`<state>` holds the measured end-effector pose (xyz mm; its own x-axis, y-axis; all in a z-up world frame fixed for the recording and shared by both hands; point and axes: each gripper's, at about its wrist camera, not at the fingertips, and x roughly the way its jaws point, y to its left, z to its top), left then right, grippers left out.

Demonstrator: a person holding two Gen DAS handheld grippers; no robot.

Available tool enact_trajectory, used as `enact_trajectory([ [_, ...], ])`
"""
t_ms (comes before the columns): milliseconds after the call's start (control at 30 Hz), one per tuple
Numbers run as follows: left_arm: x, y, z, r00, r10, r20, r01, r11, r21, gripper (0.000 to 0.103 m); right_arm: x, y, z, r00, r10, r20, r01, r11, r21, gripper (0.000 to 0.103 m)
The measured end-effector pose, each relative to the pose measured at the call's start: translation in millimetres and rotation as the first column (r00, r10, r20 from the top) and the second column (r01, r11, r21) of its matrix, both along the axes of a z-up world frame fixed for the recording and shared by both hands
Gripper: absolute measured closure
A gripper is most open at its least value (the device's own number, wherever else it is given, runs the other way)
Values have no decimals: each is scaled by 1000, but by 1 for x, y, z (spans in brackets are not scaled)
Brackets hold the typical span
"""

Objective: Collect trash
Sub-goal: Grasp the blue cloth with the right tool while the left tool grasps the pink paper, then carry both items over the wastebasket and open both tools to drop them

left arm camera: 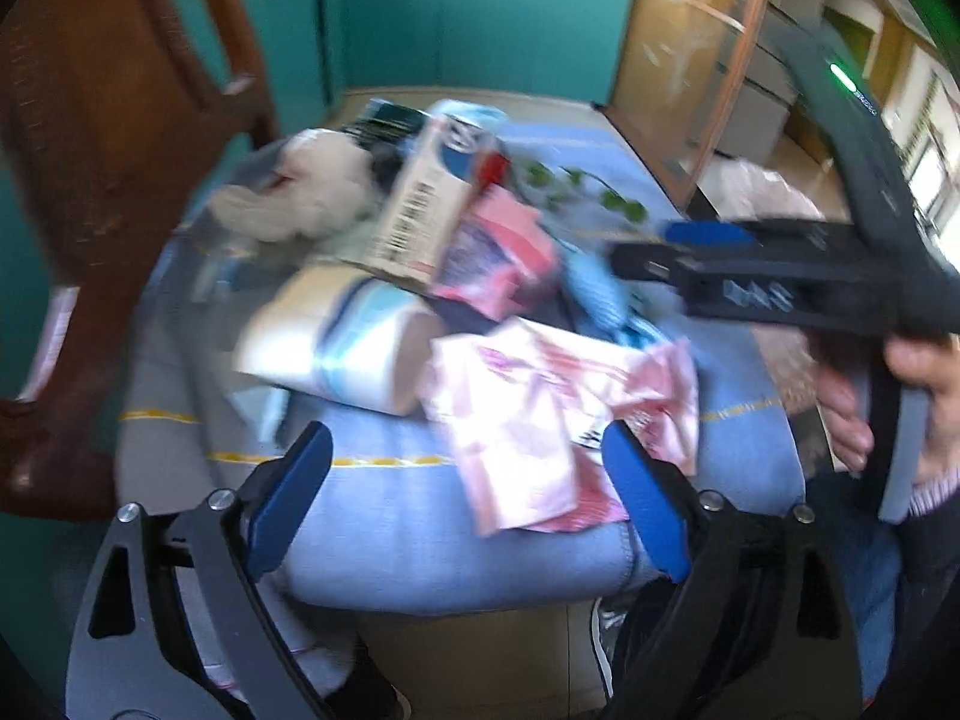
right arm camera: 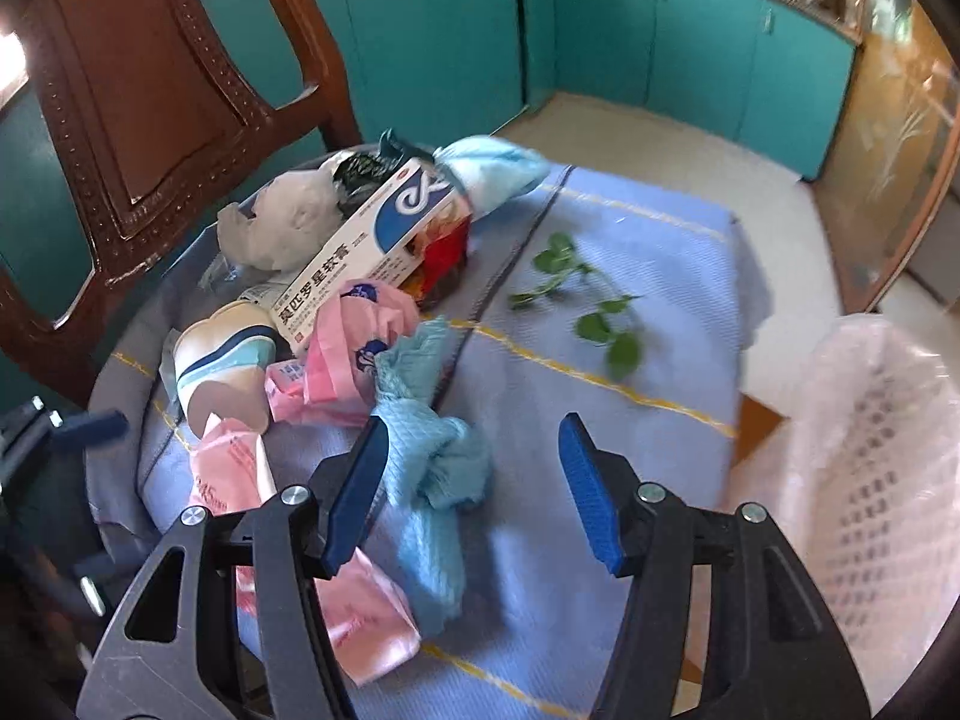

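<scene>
Hovering wide open and empty, the left claw [left arm camera: 468,498] frames a pink wrapper [left arm camera: 540,420] at the near edge of the table [left arm camera: 384,528], while the right claw [right arm camera: 474,492], equally wide and empty, sits just beside a crumpled blue cloth [right arm camera: 432,456]. Trash lies heaped toward the chair; the lined bin [right arm camera: 870,480] stands right of the table. Flimsy wrappers may slip free, or a nudged medicine box [right arm camera: 372,252] may topple.

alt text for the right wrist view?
Open right hand-held gripper above a crumpled blue cloth on a blue tablecloth. Behind: pink wrappers, an ointment box, a leafy sprig. A lined bin stands right.
</scene>
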<state>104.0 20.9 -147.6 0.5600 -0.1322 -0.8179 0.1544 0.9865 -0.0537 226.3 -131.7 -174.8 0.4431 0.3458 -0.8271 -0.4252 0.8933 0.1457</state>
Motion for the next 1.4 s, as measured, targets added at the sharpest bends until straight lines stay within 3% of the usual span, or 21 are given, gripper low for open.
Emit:
enact_trajectory([
  [133, 5, -11, -15, 999, -19, -34, 20, 1000, 22, 10, 11, 7, -17, 994, 28, -107, -20, 997, 72, 44],
  [233, 11, -12, -23, 998, -23, -55, 24, 1000, 6, 11, 9, 11, -23, 992, 43, -122, -36, 997, 62, 61],
  [300, 12, -10, -24, 997, -32, -70, 31, 999, -8, 26, 7, 10, -20, 991, 60, -122, -50, 995, 83, 66],
  [333, 14, -10, -25, 996, -53, -77, 49, 998, -43, 39, 6, 8, -18, 991, 63, -121, -52, 994, 93, 67],
  [400, 14, -7, -24, 994, -64, -85, 56, 994, -93, 51, 1, 2, -13, 992, 63, -107, -52, 993, 106, 67],
  [433, 14, -6, -25, 994, -66, -85, 59, 994, -90, 66, -2, -1, -9, 994, 59, -91, -49, 993, 109, 67],
  [567, 10, 2, -30, 990, -98, -104, 78, 981, -180, 83, -6, -14, 4, 998, 30, -51, -23, 992, 126, 67],
  [733, -5, 8, -16, 996, -77, -47, 69, 985, -159, 85, -10, -30, 16, 1000, -9, 4, 9, 992, 126, 67],
  [867, -27, 14, 22, 996, -66, 65, 75, 986, -149, 85, -26, -63, 52, 982, -107, 154, 75, 977, 202, 67],
  [900, -27, 13, 32, 993, -63, 99, 76, 987, -142, 85, -31, -73, 62, 968, -147, 201, 104, 972, 211, 67],
  [1000, -19, 4, 57, 980, -72, 183, 95, 988, -118, 85, -46, -113, 86, 883, -329, 334, 268, 939, 217, 67],
  [1100, 0, -13, 74, 972, -106, 212, 136, 982, -133, 85, -50, -155, 87, 772, -515, 372, 489, 856, 170, 67],
  [1133, 8, -23, 78, 967, -127, 222, 160, 978, -138, 85, -48, -167, 82, 745, -559, 363, 551, 823, 137, 67],
  [1233, 34, -59, 84, 957, -191, 220, 229, 960, -163, 85, -44, -192, 67, 711, -635, 303, 641, 762, 93, 67],
  [1333, 64, -103, 80, 950, -253, 183, 286, 940, -184, 85, -46, -219, 55, 680, -699, 220, 695, 711, 110, 67],
  [1400, 79, -136, 74, 939, -296, 174, 323, 933, -158, 85, -55, -241, 53, 638, -744, 199, 735, 665, 129, 67],
])
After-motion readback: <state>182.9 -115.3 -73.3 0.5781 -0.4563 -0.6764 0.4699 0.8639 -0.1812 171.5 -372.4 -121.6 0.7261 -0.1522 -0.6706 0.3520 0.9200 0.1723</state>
